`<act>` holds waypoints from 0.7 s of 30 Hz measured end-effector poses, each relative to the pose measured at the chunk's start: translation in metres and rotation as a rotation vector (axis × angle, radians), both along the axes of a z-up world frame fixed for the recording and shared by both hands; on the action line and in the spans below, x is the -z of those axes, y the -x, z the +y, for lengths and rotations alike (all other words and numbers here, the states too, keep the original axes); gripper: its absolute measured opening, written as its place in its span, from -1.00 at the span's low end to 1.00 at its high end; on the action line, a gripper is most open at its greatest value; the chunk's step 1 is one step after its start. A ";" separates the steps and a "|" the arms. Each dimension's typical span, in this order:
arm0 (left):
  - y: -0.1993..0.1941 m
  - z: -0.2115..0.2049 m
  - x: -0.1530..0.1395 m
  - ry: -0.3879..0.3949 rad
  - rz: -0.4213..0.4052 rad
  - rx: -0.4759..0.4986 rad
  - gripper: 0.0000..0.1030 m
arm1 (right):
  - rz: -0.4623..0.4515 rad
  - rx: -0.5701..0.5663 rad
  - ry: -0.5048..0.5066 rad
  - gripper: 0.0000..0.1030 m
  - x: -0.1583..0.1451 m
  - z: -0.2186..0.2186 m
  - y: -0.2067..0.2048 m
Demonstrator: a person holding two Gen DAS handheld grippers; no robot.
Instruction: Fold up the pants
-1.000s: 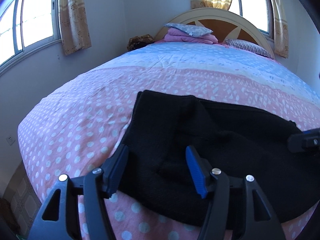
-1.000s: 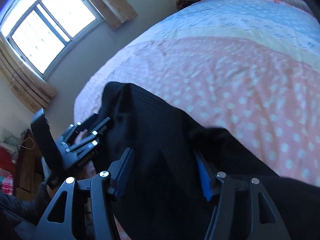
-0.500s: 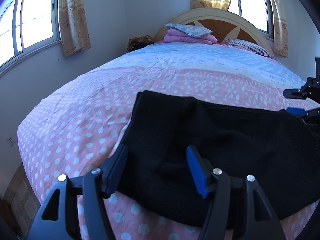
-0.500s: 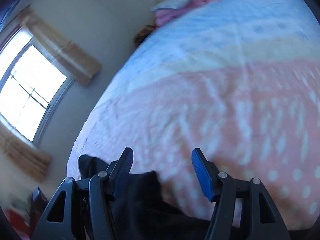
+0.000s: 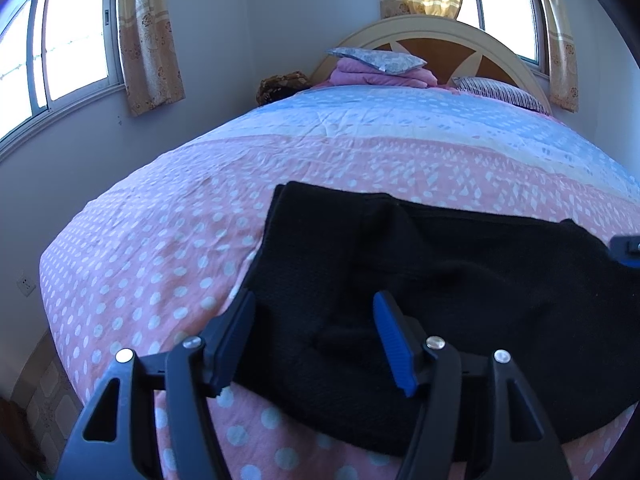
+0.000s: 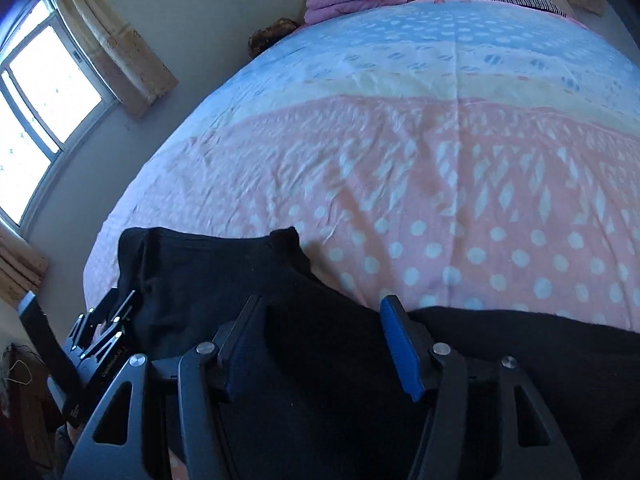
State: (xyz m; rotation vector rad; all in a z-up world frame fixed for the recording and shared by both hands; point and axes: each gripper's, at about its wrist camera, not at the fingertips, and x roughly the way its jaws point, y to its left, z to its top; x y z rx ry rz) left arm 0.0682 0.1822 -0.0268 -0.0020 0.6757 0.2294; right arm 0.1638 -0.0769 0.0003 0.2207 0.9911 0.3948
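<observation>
Black pants (image 5: 440, 280) lie along the bed's (image 5: 180, 240) near edge. Left gripper (image 5: 314, 316) and right gripper (image 6: 322, 320) hover over them, released, jaws spread.

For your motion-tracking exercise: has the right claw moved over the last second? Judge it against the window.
Yes. In the right wrist view the window now sits at the left edge, and the right claw, open, points across the black pants, having swung away toward the headboard and back.

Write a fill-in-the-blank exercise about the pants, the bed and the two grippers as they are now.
1. The pants are ____ in color.
2. They lie on a polka-dot bedspread whose near end is ____.
3. The fingers of the left gripper and the right gripper are spread ____.
4. At the headboard, a pillow tops folded ____ bedding.

Missing words: black; pink; open; pink
</observation>
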 end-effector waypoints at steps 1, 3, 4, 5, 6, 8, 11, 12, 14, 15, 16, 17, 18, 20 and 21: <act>-0.001 0.000 0.000 0.001 0.001 0.000 0.24 | -0.032 0.054 0.007 0.17 -0.014 -0.015 0.006; -0.001 0.000 0.000 0.001 0.000 -0.001 0.24 | -0.124 0.191 0.071 0.20 -0.043 -0.056 0.012; -0.001 0.000 0.000 0.001 0.000 -0.001 0.24 | -0.165 0.278 0.106 0.20 -0.056 -0.081 0.010; -0.001 0.000 0.000 0.000 0.001 -0.001 0.25 | -0.187 0.371 0.133 0.20 -0.066 -0.110 0.010; -0.001 0.000 0.000 -0.001 0.002 -0.002 0.25 | -0.181 0.465 0.155 0.20 -0.073 -0.140 0.006; -0.001 0.000 0.000 -0.002 0.003 -0.004 0.25 | -0.127 0.630 0.216 0.20 -0.079 -0.198 -0.009; -0.001 0.000 0.000 -0.001 0.000 -0.003 0.25 | -0.059 0.844 0.338 0.20 -0.072 -0.282 -0.022; -0.002 0.000 0.000 0.000 -0.001 -0.004 0.25 | -0.038 0.882 0.371 0.20 -0.068 -0.300 -0.024; -0.002 0.000 0.000 -0.003 0.000 -0.007 0.25 | 0.044 0.952 0.426 0.20 -0.053 -0.339 -0.033; -0.002 -0.001 0.000 -0.006 0.001 -0.010 0.26 | 0.081 0.971 0.438 0.20 -0.046 -0.351 -0.034; -0.003 -0.001 0.000 -0.010 0.003 -0.011 0.26 | 0.128 0.982 0.449 0.20 -0.035 -0.366 -0.040; -0.003 -0.001 0.000 -0.013 0.005 -0.013 0.26 | 0.153 0.977 0.449 0.20 -0.028 -0.371 -0.046; -0.003 -0.001 0.000 -0.014 0.006 -0.014 0.26 | 0.185 0.972 0.461 0.20 -0.020 -0.374 -0.051; -0.003 -0.001 0.000 -0.016 0.007 -0.015 0.26 | 0.242 0.982 0.484 0.20 -0.008 -0.381 -0.056; -0.003 -0.002 0.000 -0.018 0.007 -0.017 0.26 | 0.247 0.986 0.468 0.20 -0.007 -0.383 -0.054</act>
